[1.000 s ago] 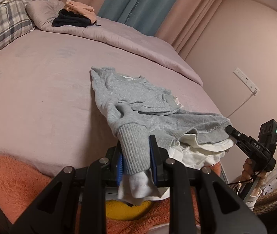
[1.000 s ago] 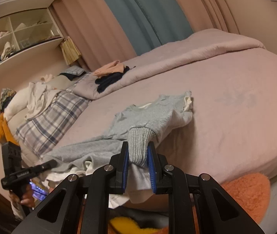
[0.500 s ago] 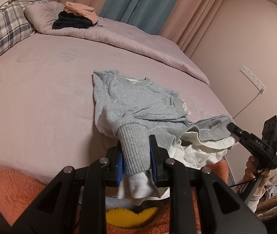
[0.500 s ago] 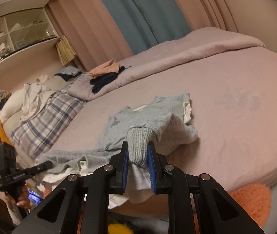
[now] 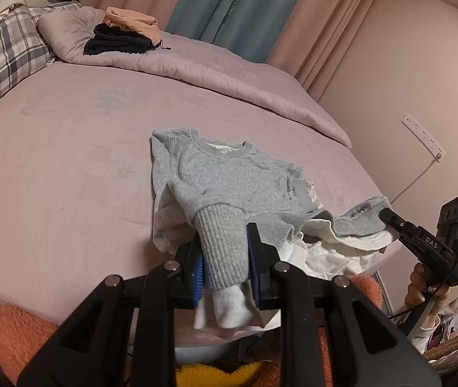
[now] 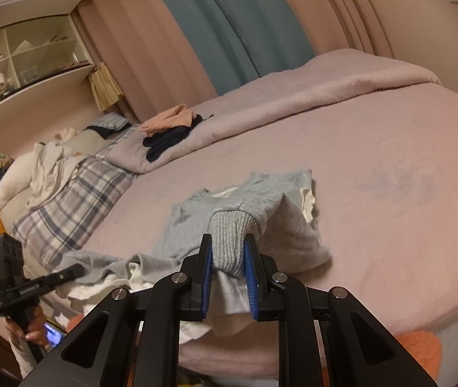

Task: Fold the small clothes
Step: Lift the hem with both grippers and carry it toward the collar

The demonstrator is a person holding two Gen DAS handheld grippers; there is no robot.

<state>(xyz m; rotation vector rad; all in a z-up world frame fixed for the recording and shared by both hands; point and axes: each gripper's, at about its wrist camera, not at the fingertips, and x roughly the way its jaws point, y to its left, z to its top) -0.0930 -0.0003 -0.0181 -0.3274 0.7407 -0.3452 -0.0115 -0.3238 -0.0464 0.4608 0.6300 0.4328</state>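
Left wrist view: the left gripper pinches a ribbed grey cuff of the sweater, white lining hanging below its blue pads. The sweater lies collar-away on the pink bed, near its front edge. At the right the right gripper bites the sweater's other end. In the right wrist view its fingers are clamped on a ribbed cuff too. Folded clothes sit well apart on the rolled quilt

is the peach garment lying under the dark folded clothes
No, the peach garment lies on top of the dark folded clothes on the rolled duvet.
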